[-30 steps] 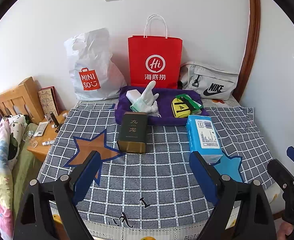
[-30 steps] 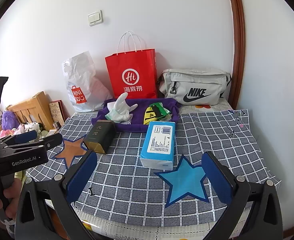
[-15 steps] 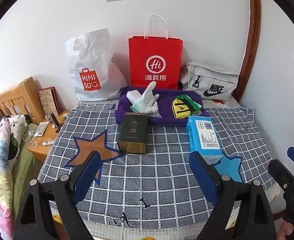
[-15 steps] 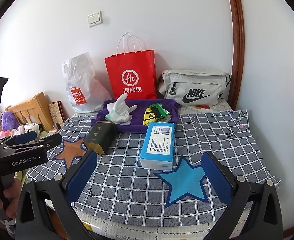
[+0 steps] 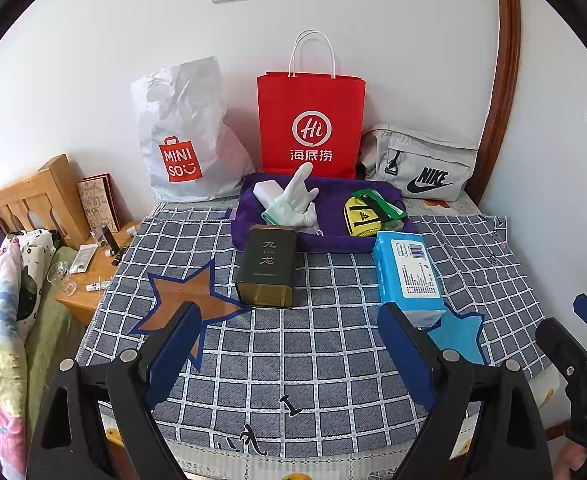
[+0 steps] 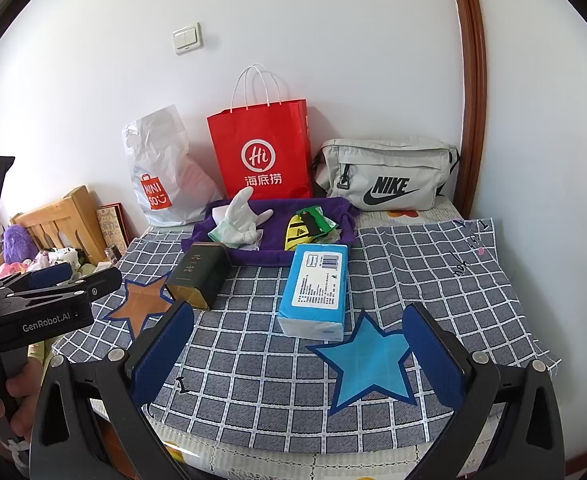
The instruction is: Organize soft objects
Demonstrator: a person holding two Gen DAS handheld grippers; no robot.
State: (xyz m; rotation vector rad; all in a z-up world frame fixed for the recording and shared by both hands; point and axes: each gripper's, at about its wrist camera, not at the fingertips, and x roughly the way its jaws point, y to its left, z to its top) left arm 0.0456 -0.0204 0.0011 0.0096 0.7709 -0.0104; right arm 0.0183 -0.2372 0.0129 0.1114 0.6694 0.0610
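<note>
Both the left gripper (image 5: 289, 354) and the right gripper (image 6: 297, 354) are held wide apart and empty above the checked cloth (image 6: 413, 272), near the blue tissue pack (image 6: 317, 286).

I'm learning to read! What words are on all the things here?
"MINISO": white plastic bag.
"Hi" and "海底捞": red paper bag.
"NIKE": grey pouch.
"九龙": dark tin.
"GenRobot.AI": left gripper.
Blue tissue pack label: too small to read.
</note>
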